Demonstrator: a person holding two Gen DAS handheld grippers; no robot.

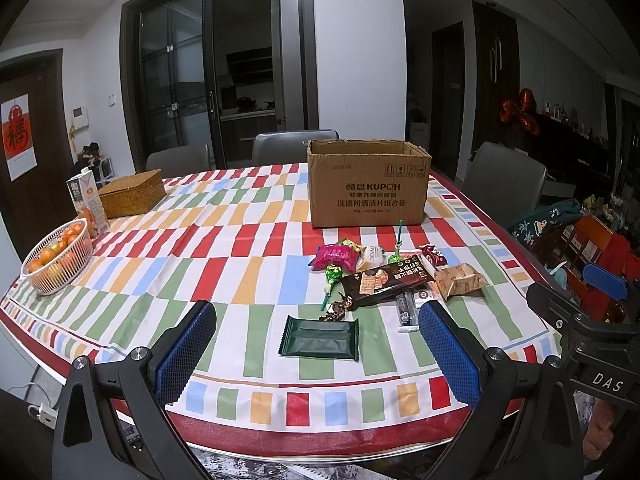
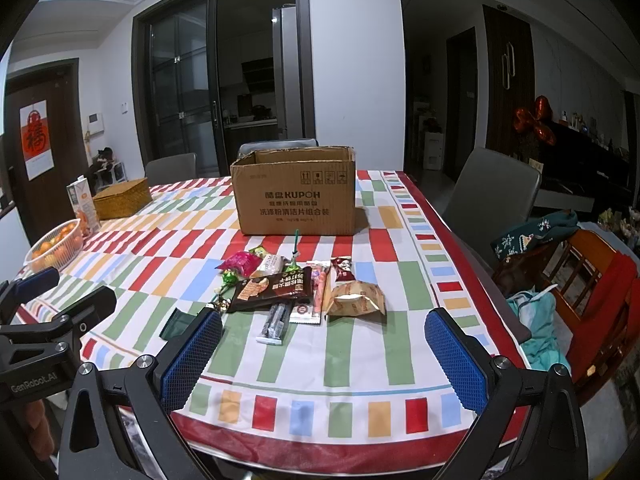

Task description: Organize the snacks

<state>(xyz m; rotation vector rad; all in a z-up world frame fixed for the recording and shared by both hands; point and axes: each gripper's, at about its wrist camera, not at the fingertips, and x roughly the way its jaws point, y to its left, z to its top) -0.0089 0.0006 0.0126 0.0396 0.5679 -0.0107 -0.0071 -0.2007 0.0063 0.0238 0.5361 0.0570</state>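
An open cardboard box (image 1: 368,188) (image 2: 298,196) stands on the striped tablecloth. In front of it lies a pile of snacks: a dark brown biscuit pack (image 1: 386,282) (image 2: 274,288), a pink packet (image 1: 336,257) (image 2: 240,262), a tan bread pack (image 1: 460,280) (image 2: 354,299), green lollipops (image 1: 332,276), and a dark green wafer pack (image 1: 320,338) (image 2: 174,325) nearest the front. My left gripper (image 1: 316,344) is open and empty, hovering just before the green pack. My right gripper (image 2: 324,344) is open and empty, near the table's front edge, before the tan pack.
A white basket of oranges (image 1: 56,258) (image 2: 56,248), a juice carton (image 1: 88,204) and a wicker box (image 1: 132,194) stand at the left. Grey chairs (image 2: 496,196) ring the table. A wooden chair with clothes (image 2: 580,280) stands at the right.
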